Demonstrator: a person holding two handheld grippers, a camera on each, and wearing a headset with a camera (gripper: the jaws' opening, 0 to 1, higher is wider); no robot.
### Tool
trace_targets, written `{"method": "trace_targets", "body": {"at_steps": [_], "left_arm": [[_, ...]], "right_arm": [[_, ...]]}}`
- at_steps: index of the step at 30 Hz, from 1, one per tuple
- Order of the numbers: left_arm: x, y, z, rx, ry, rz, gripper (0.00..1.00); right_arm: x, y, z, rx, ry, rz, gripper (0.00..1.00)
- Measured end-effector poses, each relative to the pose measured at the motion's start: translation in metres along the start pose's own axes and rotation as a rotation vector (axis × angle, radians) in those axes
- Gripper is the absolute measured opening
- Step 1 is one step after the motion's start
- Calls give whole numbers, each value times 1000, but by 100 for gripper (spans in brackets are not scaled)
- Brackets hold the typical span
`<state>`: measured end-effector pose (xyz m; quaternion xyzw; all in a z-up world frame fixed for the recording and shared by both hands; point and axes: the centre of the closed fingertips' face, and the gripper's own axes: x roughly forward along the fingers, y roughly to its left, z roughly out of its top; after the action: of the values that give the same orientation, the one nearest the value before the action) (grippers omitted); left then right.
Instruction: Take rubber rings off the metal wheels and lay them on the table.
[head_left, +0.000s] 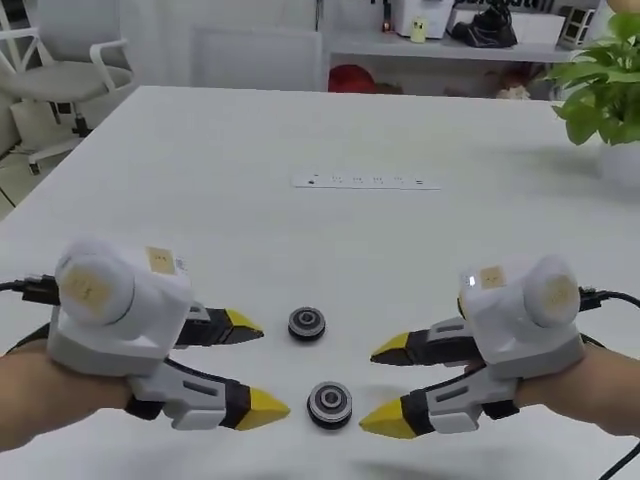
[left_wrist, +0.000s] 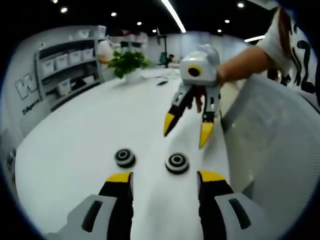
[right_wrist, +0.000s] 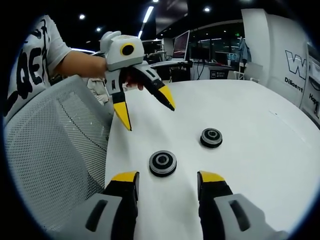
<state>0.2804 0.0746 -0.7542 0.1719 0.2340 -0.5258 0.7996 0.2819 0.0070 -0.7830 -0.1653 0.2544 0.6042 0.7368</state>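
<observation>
"Starting nearest the person, what stands to go wrong?" asks one observer.

"Both claws are spread wide and hold nothing. The left gripper (head_left: 268, 367) and the right gripper (head_left: 373, 387) flank the near wheel (head_left: 329, 403), which lies flat on the table (head_left: 300, 150) with its rubber ring on. If only one claw pinches the ring, the loose wheel would likely lift with it or skid away."

"And beyond?"

"The far wheel (head_left: 307, 323) lies just past it, between the farther jaw tips, ring also on. A careless sweep could knock it rolling toward the power strip (head_left: 365, 181)."
</observation>
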Motion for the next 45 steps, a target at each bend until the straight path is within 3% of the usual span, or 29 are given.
{"method": "trace_targets", "body": {"at_steps": [13,32,41,45], "left_arm": [[18,-7,-5,20,26,-53,47],[45,-19,-2,13,52,-115,36],[56,-26,-1,27,68,-133,30],[60,-24,1,0,57,-124,27]], "right_arm": [[7,2,-1,2,9,25,41],[9,2,-5,19,9,26,39],[10,2,-8,23,10,31,39],[10,3,-8,24,9,34,39]]}}
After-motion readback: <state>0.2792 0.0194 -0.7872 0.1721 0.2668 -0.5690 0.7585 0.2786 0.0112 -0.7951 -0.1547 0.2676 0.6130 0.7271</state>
